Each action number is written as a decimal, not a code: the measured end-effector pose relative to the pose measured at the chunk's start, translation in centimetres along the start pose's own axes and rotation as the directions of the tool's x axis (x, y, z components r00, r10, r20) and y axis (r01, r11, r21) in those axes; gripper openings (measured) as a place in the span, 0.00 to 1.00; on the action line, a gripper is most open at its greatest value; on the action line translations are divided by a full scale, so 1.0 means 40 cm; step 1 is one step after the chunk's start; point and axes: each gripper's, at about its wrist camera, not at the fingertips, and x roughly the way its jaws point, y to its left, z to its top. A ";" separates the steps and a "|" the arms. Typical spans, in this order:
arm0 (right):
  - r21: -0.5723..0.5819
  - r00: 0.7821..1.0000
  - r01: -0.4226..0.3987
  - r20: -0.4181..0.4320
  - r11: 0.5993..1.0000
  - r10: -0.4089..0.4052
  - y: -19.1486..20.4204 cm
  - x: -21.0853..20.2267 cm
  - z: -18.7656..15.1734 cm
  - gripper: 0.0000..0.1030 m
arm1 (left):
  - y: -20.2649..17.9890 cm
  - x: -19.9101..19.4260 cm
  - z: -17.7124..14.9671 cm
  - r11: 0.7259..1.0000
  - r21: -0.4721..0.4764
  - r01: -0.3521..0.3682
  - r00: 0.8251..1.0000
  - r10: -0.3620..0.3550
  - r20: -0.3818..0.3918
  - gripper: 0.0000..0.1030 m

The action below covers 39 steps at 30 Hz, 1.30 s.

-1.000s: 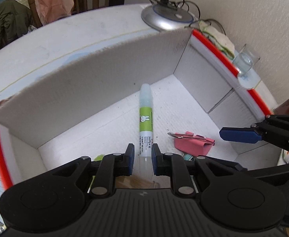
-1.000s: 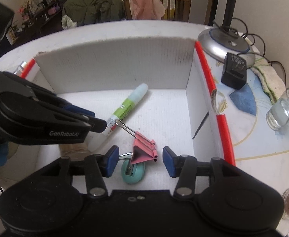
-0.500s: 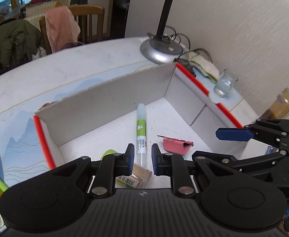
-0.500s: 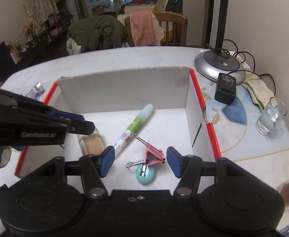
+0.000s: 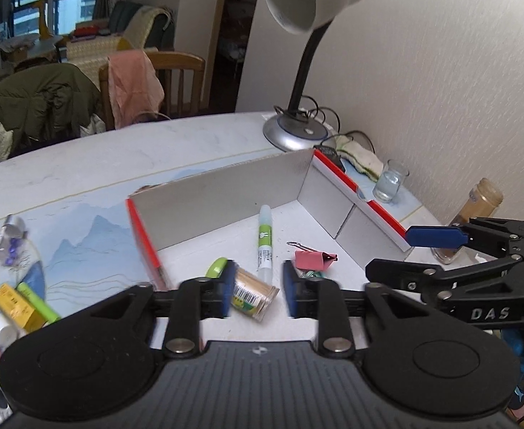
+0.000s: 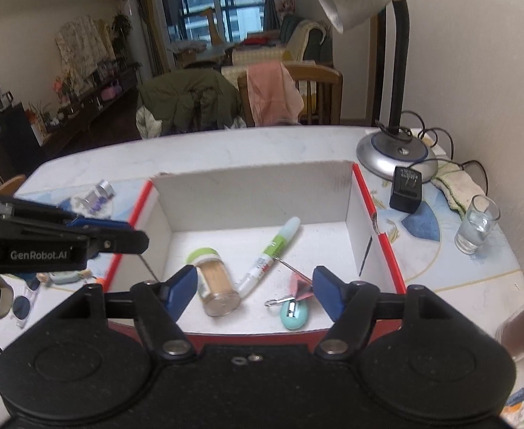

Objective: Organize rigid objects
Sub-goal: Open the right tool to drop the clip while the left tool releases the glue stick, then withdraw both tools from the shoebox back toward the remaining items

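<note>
Both grippers, left and right, pulled back above box, jaws opening, empty. Risk: re-entry could clip pen.

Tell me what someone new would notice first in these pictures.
Probably the red-edged box mid-table, holding a glue pen, a toothpick jar, a pink clip and a teal sharpener. Both grippers, left and right, hang over its near edge, jaws opening and empty. A lamp stands behind.

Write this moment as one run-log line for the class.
left tool: opening, empty | right tool: opening, empty | box: glue pen, toothpick jar, pink binder clip, sharpener
</note>
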 end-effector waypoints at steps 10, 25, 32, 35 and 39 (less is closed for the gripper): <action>-0.005 0.995 -0.054 0.086 0.999 0.054 0.113 -0.081 -0.022 0.82 | 0.065 -0.169 -0.089 0.999 -0.039 -0.036 0.994 0.040 0.101 0.59; -0.042 0.990 -0.109 0.090 0.993 0.113 0.349 -0.076 -0.061 0.94 | 0.275 -0.343 -0.213 0.985 -0.111 -0.132 0.978 0.148 0.145 0.84; -0.037 0.993 -0.105 0.055 0.994 0.107 0.432 -0.034 -0.068 0.94 | 0.395 -0.363 -0.261 0.972 -0.146 -0.184 0.970 0.204 0.136 1.00; -0.032 0.994 -0.103 0.037 0.994 0.104 0.468 -0.004 -0.072 0.94 | 0.442 -0.358 -0.283 0.967 -0.163 -0.194 0.969 0.214 0.120 1.00; -0.036 0.995 -0.100 0.009 0.994 0.100 0.509 0.041 -0.078 0.94 | 0.500 -0.341 -0.326 0.959 -0.172 -0.224 0.965 0.243 0.102 1.00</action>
